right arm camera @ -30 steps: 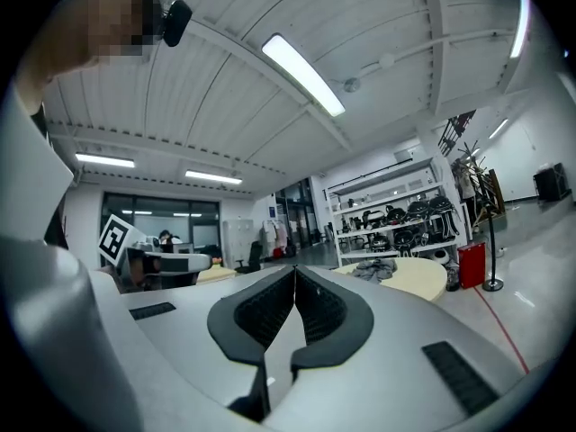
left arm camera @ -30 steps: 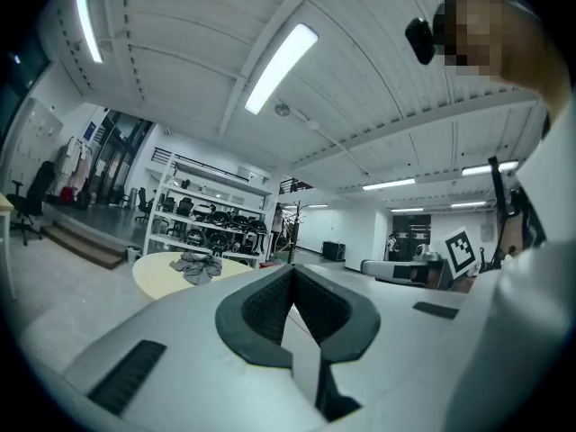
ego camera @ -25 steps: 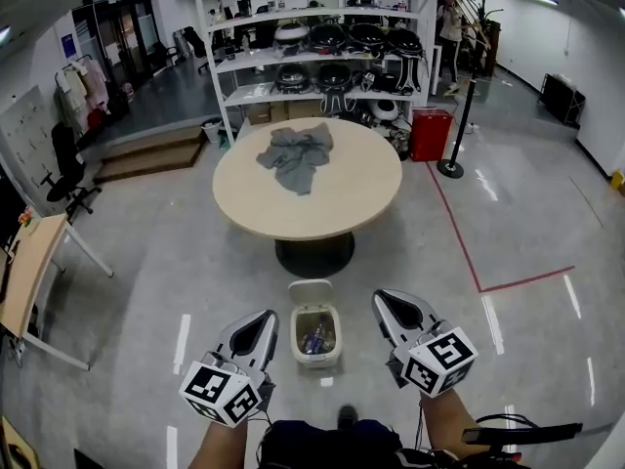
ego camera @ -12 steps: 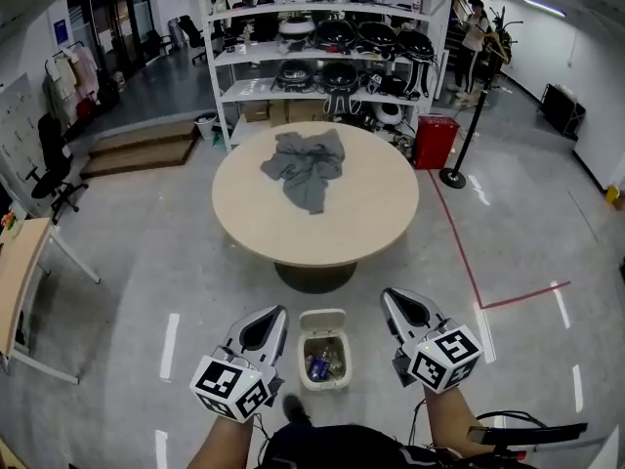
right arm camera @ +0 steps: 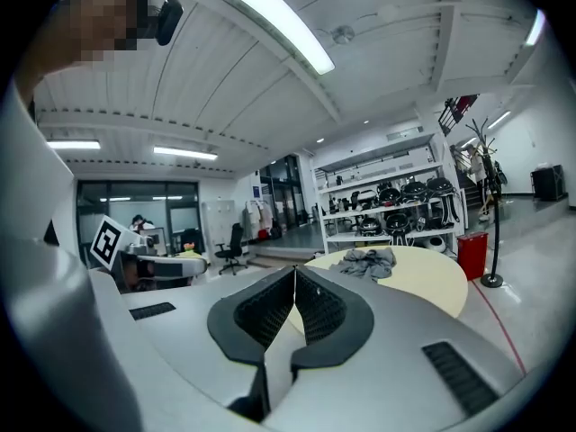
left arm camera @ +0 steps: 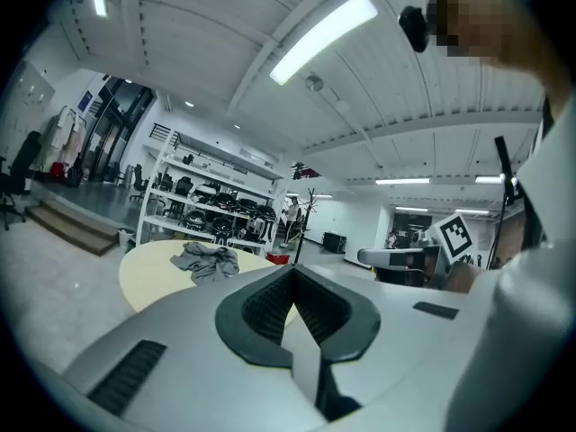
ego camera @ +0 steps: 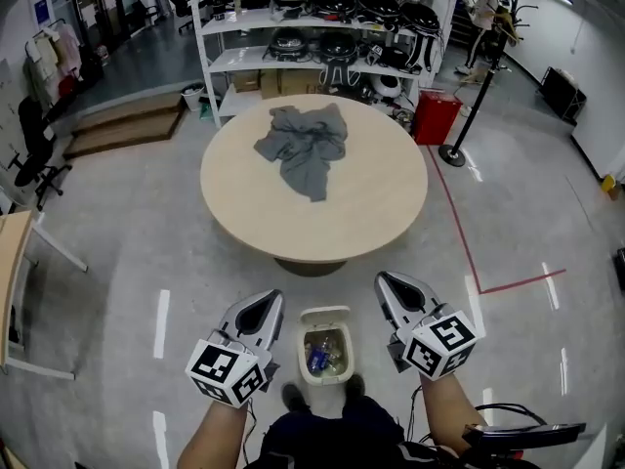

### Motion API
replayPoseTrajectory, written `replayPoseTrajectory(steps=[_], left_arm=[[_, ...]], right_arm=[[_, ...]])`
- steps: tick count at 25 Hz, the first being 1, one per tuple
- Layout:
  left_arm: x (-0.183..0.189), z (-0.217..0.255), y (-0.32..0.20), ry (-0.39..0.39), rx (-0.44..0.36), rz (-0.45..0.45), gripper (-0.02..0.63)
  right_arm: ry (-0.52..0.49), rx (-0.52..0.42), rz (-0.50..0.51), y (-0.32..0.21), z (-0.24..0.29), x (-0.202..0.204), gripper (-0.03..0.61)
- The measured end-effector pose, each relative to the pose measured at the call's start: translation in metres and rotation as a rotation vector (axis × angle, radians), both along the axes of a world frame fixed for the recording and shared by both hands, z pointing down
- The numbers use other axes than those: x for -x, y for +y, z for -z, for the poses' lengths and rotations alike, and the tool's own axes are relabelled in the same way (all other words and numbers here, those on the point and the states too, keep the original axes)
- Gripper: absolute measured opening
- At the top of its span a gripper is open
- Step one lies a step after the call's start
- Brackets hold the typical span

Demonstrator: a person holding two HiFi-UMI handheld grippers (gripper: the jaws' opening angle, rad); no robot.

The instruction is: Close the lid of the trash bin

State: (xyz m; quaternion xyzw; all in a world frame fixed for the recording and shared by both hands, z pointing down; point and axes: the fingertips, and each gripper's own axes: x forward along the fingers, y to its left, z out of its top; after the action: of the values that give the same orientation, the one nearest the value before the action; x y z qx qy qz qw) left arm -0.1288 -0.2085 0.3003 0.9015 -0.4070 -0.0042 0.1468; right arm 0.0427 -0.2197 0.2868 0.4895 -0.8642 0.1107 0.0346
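Here two clenched, empty hand-held grippers [ego camera: 268, 303] [ego camera: 385, 283] flank one open trash bin [ego camera: 324, 377].

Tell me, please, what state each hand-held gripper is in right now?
Left hand-held gripper: closed, holding nothing.
Right hand-held gripper: closed, holding nothing.

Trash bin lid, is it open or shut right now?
Open. The lid stands tipped back behind the trash bin, and rubbish shows inside.

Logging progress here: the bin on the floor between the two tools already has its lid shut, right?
No. The bin sits on the floor between the left tool and right tool, but its lid is open, with trash visible inside, as the head view shows.
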Motion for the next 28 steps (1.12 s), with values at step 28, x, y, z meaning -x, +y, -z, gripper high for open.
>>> replayPoseTrajectory(steps=[28], left_arm=[[-0.076,-0.405,-0.097,-0.208,0.622,-0.029,-0.009]], right_arm=[[0.135,0.647,0.091,-0.082,-0.420,-0.008,0.008]])
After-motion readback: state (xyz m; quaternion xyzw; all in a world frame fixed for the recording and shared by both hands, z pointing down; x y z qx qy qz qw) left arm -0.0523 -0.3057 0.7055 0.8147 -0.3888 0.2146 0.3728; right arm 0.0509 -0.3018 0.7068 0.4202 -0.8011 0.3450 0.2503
